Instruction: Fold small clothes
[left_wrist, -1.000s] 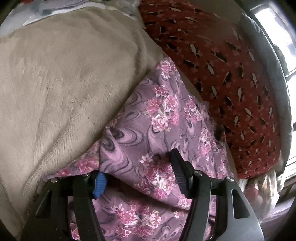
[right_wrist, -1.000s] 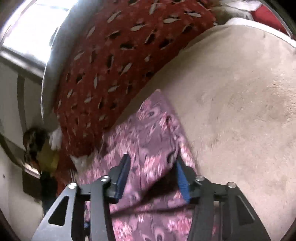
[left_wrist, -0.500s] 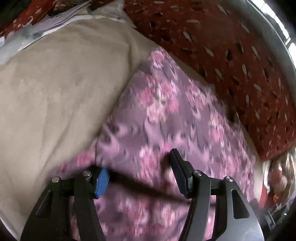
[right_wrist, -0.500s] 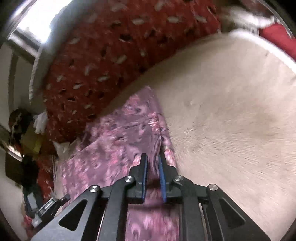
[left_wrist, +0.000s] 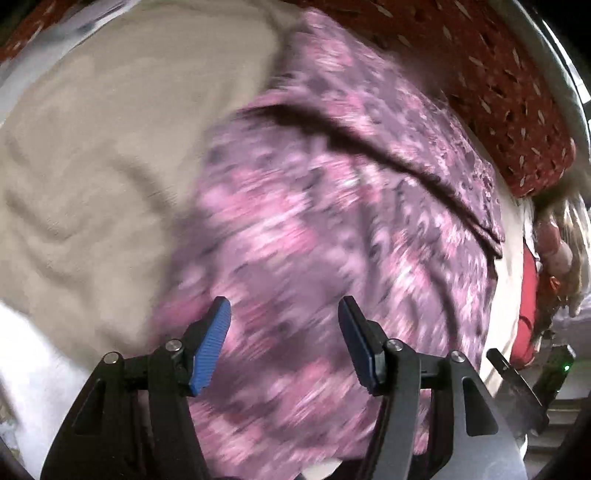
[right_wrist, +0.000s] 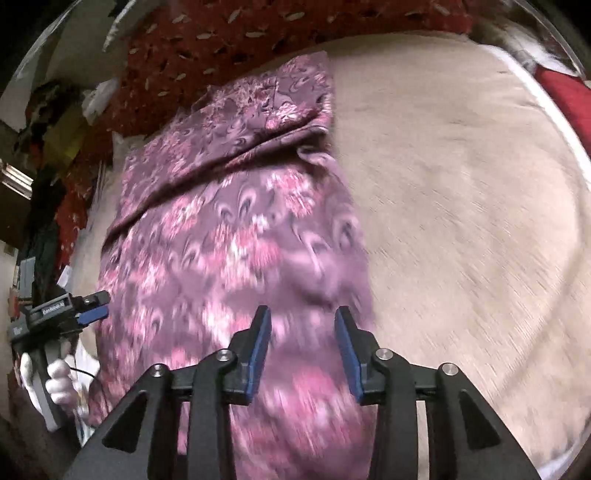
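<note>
Purple floral garment (right_wrist: 236, 236) between open grippers

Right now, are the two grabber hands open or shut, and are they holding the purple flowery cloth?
Left gripper: open, holding nothing, above the purple floral garment.
Right gripper: open, holding nothing, above the same garment.

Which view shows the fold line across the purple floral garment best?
The right wrist view: the crease across the purple floral garment is sharp and fully framed there. In the left wrist view it is only a blurred dark band.
</note>
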